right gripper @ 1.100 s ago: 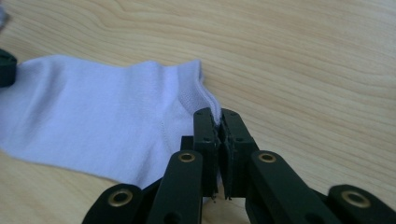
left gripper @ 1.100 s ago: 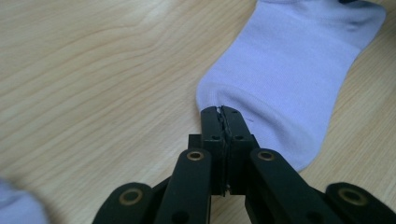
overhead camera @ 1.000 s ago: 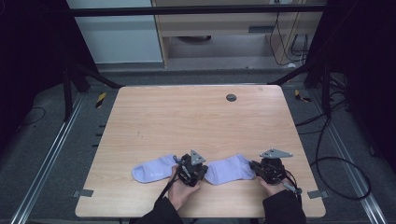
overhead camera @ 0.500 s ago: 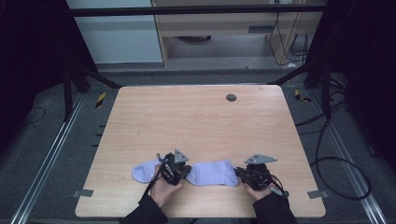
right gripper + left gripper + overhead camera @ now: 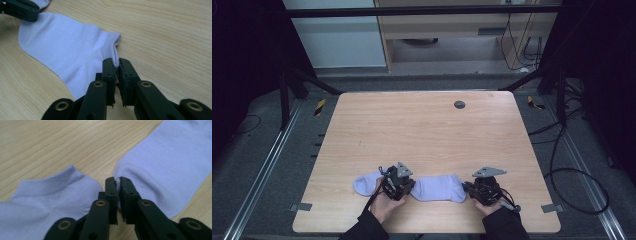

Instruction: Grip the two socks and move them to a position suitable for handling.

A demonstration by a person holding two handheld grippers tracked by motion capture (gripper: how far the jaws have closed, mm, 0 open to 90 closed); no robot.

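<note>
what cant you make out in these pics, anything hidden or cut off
- Left sock: its toe end is cut off by the left gripper view's edge.
- Right sock: the left gripper covers its toe tip in the high view.
- Whether the right gripper still pinches the cuff: jaws just opening, gap too small to tell.
- Round mark on the table: too small to identify.

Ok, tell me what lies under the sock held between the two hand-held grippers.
The right sock lies flat on the bare wooden table. Nothing sticks out past its edges; whatever its fabric covers stays hidden. The left sock lies beside it, apart.
</note>
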